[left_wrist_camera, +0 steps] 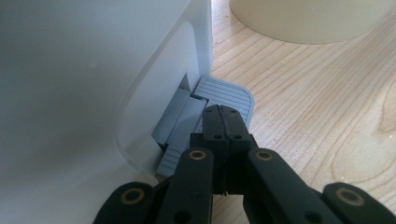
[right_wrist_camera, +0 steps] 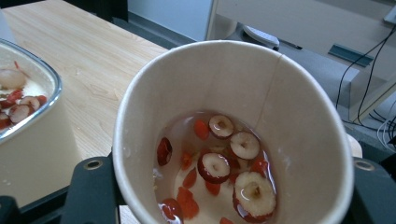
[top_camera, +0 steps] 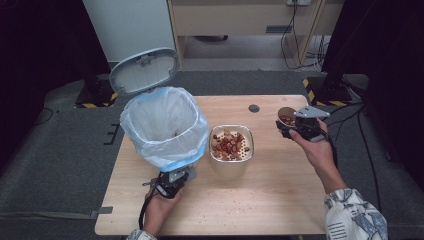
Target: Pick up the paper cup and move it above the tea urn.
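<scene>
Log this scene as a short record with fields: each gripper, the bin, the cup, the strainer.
left gripper: shut, tips pressing the grey pedal of the bin
bin: lid up, lined with a bag
right gripper: shut on the paper cup
paper cup: holds liquid with red date slices
strainer bowl: on the table, fruit pieces inside

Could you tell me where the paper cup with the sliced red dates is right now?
In the high view the paper cup sits at the table's right side, clamped in the right claw, to the right of the strainer bowl.
</scene>
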`<state>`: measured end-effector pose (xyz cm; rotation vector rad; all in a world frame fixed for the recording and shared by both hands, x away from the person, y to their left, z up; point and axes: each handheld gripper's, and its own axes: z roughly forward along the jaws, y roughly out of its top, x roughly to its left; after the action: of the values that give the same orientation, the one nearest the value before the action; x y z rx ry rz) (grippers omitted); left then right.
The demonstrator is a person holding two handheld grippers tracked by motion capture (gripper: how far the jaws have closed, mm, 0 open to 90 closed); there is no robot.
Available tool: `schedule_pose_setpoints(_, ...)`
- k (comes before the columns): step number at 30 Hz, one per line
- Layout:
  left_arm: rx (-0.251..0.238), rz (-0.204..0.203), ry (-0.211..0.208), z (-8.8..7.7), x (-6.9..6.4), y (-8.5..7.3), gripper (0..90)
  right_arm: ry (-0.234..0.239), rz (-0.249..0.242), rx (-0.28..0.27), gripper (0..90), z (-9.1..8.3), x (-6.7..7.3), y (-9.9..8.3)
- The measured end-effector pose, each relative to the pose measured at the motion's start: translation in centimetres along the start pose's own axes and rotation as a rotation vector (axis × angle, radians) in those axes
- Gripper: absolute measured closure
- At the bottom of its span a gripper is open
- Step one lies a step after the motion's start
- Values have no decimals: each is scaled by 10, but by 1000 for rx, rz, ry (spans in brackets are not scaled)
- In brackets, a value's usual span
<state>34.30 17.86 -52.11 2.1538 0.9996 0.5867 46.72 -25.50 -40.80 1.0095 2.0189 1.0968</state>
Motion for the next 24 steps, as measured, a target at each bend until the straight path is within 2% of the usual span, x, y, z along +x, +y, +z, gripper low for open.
schedule_pose_setpoints(11, 1, 2, 0, 0, 0, 0, 897, -8, -48, -4, 354, -3, 2, 19)
schedule_pose_setpoints(13, 1, 1, 0, 0, 0, 0, 897, -5, -74, -6, 353, -3, 5, 24)
schedule_pose_setpoints(24, 1, 0, -1, 0, 0, 0, 897, 4, -109, -27, 352, -2, 10, 34)
